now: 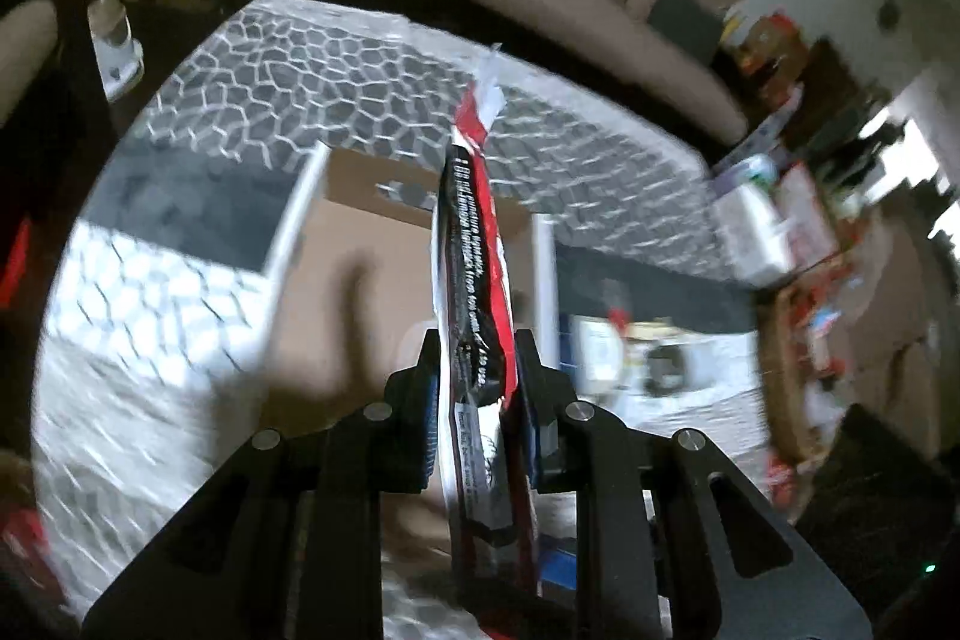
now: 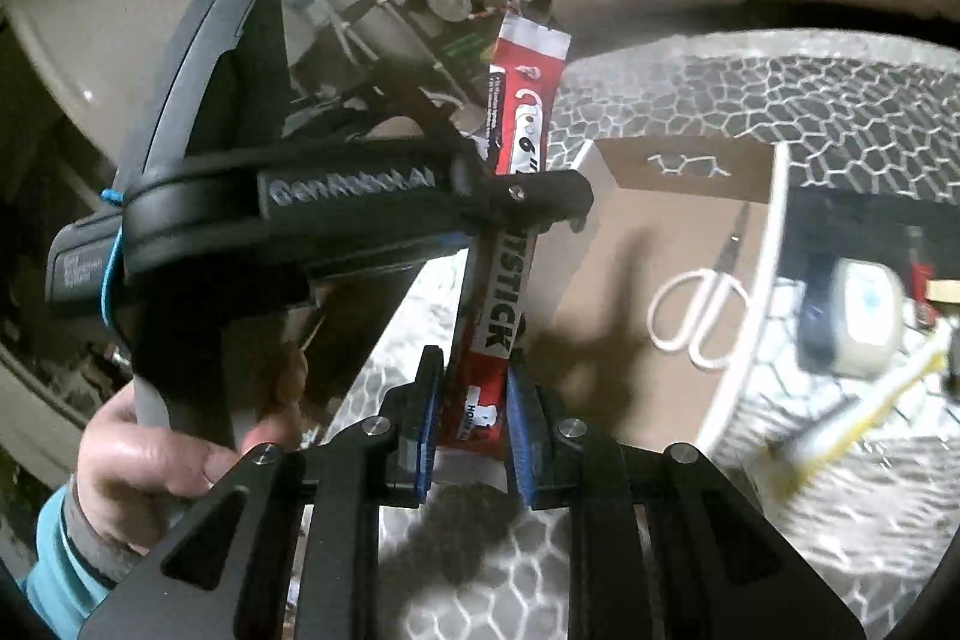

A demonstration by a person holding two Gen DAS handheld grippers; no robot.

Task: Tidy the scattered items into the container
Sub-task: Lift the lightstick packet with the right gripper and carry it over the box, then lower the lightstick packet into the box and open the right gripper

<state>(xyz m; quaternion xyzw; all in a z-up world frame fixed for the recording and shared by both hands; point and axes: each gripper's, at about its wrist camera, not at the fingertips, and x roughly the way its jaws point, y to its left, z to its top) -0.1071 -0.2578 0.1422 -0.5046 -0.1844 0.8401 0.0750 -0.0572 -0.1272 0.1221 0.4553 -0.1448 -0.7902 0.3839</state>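
Both grippers are pinching the same long red, black and white packet (image 2: 507,196), one at each end, so it's up in the air above the cardboard box (image 2: 672,244). The right gripper (image 2: 471,421) is clamped on the near end, and the left gripper (image 1: 477,400) is clamped on it too. White scissors (image 2: 699,307) already lie in the box, near its right wall. A roll of tape (image 2: 864,316) and a toothbrush (image 2: 864,403) sit on the patterned table (image 2: 780,94), just past the box's right edge.

I count one red-and-black packet (image 2: 503,304), one cardboard box (image 2: 636,292), one pair of white scissors (image 2: 699,313) inside it, one tape roll (image 2: 864,319) right of the box, and two grippers.
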